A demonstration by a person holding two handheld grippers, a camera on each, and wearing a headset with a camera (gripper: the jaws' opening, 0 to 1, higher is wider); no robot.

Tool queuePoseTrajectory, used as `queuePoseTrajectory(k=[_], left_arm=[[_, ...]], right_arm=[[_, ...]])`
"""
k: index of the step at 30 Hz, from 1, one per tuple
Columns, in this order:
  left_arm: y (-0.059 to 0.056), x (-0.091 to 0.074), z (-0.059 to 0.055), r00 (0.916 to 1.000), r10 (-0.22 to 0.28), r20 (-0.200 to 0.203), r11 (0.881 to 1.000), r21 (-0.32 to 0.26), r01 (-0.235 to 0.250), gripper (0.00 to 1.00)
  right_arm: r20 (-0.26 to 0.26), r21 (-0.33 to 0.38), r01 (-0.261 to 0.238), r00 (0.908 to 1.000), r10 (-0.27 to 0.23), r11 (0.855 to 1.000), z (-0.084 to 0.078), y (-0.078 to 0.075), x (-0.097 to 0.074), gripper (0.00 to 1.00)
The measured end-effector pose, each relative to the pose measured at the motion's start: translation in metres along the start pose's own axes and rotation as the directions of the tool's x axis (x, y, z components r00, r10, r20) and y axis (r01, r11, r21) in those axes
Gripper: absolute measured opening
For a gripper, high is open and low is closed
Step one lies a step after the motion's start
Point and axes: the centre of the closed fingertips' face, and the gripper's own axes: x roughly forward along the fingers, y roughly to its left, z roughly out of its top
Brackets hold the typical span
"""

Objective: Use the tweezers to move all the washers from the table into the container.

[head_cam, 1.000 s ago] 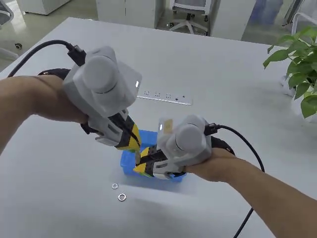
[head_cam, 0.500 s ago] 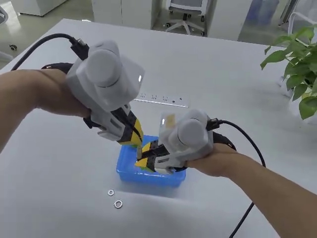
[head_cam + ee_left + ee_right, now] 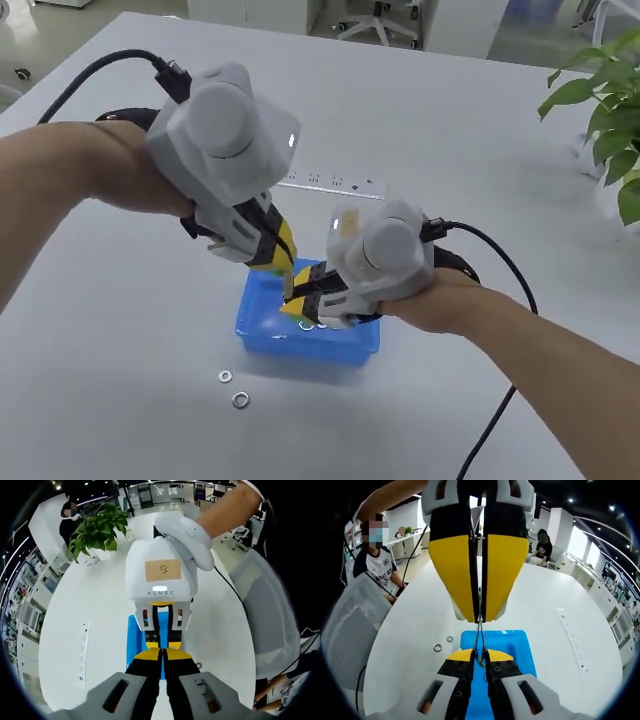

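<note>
the left gripper (image 3: 272,262) and right gripper (image 3: 296,303) meet tip to tip above the blue container (image 3: 300,346). in the right gripper view, the left gripper's yellow jaws are pressed together on the upper part of the tweezers (image 3: 479,630). the right gripper's jaws are closed to a narrow gap, with the tweezers' lower end between them. two washers (image 3: 225,376) (image 3: 241,400) lie on the table (image 3: 120,330), just outside the container's near wall and close to each other.
</note>
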Motion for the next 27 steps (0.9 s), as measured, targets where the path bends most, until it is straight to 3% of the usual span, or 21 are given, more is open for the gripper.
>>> queuePoseTrajectory(k=[18, 27], left_arm=[[0.014, 0.029, -0.026, 0.9999, -0.015, -0.002, 1.0, -0.025, 0.015, 0.05], [0.016, 0.036, -0.031, 0.9999, -0.014, 0.004, 0.999, -0.036, 0.014, 0.05]], right_arm=[[-0.023, 0.029, -0.038, 0.999, 0.039, 0.999, -0.025, -0.011, 0.029, 0.1], [-0.035, 0.037, -0.05, 0.9981, 0.052, 0.998, -0.032, -0.012, 0.035, 0.11]])
